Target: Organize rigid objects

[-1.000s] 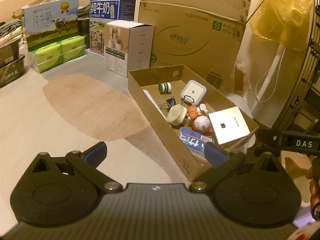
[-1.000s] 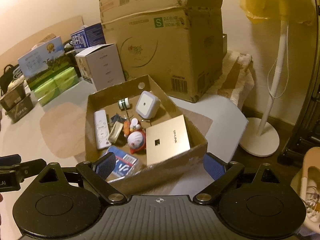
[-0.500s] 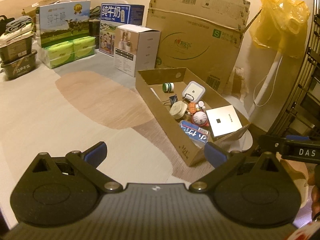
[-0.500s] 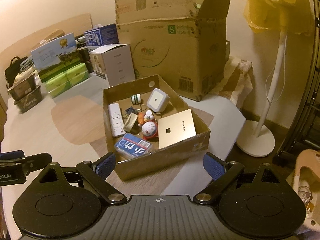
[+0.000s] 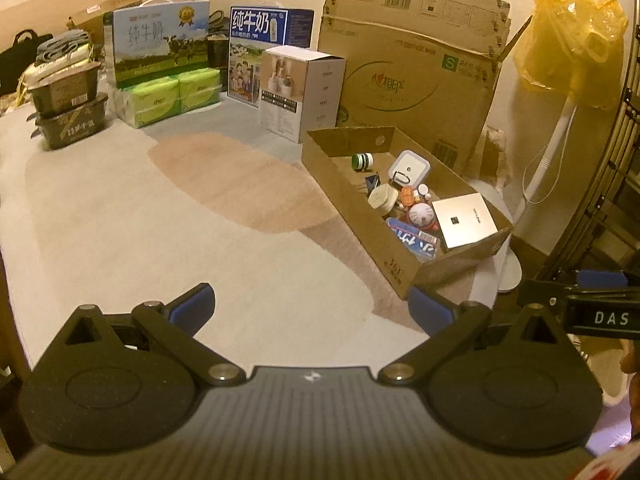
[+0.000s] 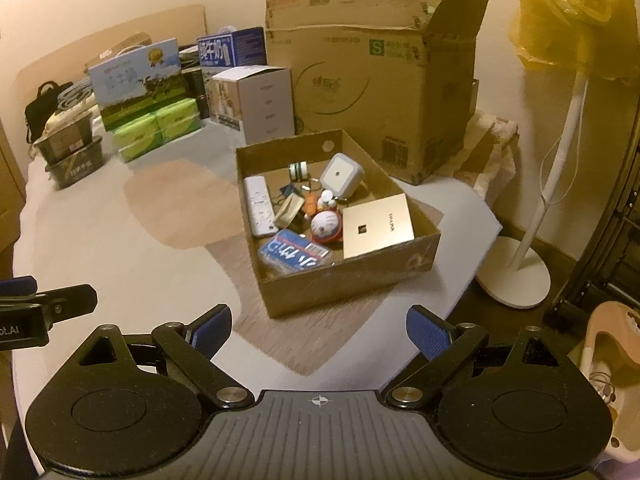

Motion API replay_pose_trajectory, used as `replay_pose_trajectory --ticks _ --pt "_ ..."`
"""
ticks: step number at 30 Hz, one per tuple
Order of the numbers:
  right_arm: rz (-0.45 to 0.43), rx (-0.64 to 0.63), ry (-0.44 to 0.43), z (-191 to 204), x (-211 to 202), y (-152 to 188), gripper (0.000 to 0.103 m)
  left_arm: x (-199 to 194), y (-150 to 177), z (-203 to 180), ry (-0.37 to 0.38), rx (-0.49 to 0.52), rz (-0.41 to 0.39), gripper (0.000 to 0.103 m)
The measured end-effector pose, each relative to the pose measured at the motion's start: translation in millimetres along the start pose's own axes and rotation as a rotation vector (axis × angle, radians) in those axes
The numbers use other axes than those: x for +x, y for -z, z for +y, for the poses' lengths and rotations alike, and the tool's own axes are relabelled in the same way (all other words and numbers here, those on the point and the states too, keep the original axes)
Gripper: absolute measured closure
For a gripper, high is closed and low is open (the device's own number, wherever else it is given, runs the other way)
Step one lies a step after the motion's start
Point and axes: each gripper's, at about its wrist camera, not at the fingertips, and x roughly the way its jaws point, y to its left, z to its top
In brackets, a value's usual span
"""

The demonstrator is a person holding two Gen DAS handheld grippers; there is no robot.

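A shallow cardboard box [image 6: 352, 276] stands on the table and holds several small items: a white remote [image 6: 259, 205], a gold TP-Link box [image 6: 376, 226], a round Doraemon toy [image 6: 326, 227], a blue packet [image 6: 294, 255], a white square night light [image 6: 342, 174] and a green-striped roll [image 6: 299, 169]. The same box [image 5: 360, 208] shows in the left wrist view. My left gripper [image 5: 310, 310] is open and empty, well short of the box. My right gripper [image 6: 318, 330] is open and empty, in front of the box's near wall.
A big cardboard carton [image 6: 372, 80], a white product box [image 6: 260, 104], milk cartons [image 5: 160, 46], green tissue packs [image 5: 172, 98] and dark trays [image 5: 68, 112] line the table's back. A white fan stand [image 6: 516, 276] with a yellow bag [image 5: 572, 36] stands on the floor at the right.
Both grippers have pulled back from the cardboard box, which looks smaller and farther now. Both stay open and empty. The items in the box have not moved.
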Motion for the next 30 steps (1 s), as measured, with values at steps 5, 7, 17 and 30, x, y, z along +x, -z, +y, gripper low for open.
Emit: replay_pose_trajectory --ticks 5,7,17,30 --pt "0.033 -0.027 -0.02 9 -5 10 0.009 -10 13 3 -0.012 0.004 0.014 0.001" --pt "0.045 -0.026 -0.03 11 -6 15 0.009 -12 17 4 -0.013 0.007 0.022 0.001" --pt "0.068 -0.021 -0.049 18 -11 28 0.009 -15 39 10 -0.015 -0.009 0.073 0.001" --pt "0.084 -0.024 -0.071 24 -7 34 0.009 -16 46 10 -0.025 -0.004 0.079 0.001"
